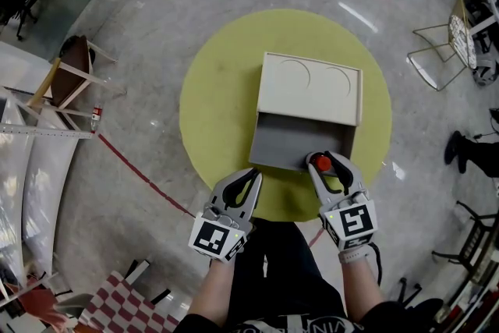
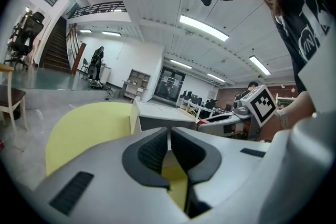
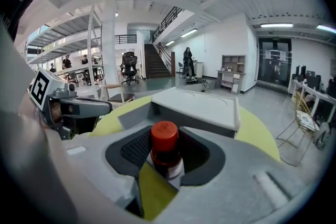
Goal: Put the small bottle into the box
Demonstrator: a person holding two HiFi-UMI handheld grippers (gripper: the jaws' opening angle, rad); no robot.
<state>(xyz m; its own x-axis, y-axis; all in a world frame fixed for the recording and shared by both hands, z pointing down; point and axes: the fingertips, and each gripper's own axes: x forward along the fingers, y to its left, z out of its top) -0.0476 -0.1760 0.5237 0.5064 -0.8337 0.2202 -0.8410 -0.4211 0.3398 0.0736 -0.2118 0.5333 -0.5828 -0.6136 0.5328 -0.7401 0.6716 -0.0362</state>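
1. The round yellow table (image 1: 210,105) carries the box.
2. The box (image 1: 310,90) has a cream lid over its far half, and its grey near half lies open.
3. The left gripper (image 1: 248,177) sits at the table's near edge, its jaws together with nothing between them.
4. The right gripper (image 1: 330,164) clamps the small bottle (image 3: 165,150) at the box's near right rim.
5. The red-capped bottle looks light, rigid and probably slick. The body just under the cap, where the pads now press, seems the soundest place to hold it.

Open office-lab hall: staircase (image 3: 156,64), desk chairs (image 3: 129,72).
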